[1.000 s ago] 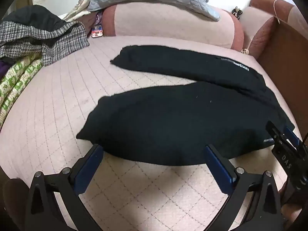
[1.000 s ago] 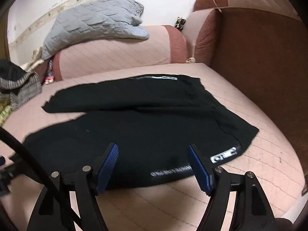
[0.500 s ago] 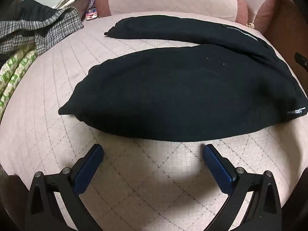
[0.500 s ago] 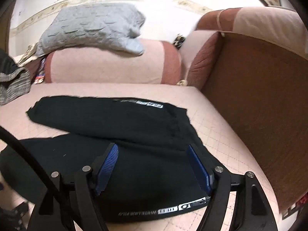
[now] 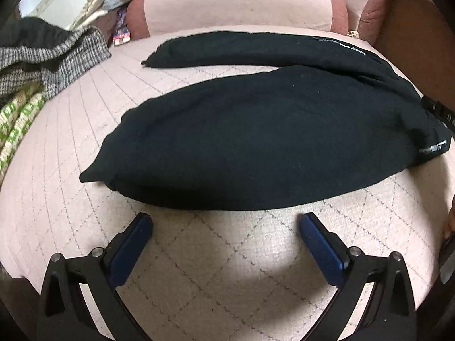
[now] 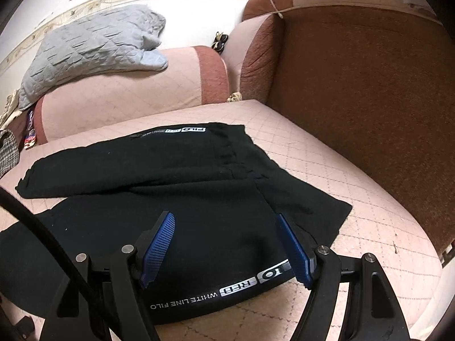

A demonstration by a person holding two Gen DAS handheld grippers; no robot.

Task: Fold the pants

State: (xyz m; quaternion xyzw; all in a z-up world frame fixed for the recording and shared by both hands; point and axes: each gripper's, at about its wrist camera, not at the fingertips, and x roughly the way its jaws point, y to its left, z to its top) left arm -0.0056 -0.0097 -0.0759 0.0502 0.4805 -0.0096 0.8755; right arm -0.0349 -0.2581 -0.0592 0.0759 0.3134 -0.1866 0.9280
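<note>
Black pants (image 5: pixel 256 142) lie spread on the pink quilted sofa seat (image 5: pixel 213 270), long axis running left to right, 2 legs splayed toward the far left, waistband at the right. The right claw (image 6: pixel 226 248) hangs released over the near waistband edge, the nearer one. The left claw (image 5: pixel 226 231), also released, sits just short of the near leg's edge.

On the black pants (image 6: pixel 199 227) I read upside-down white print along the near hem, "WHITE LINE FILO", then boxed "RED" and "10"; a far strip repeats "FILO", and left-wrist print is too small.
</note>
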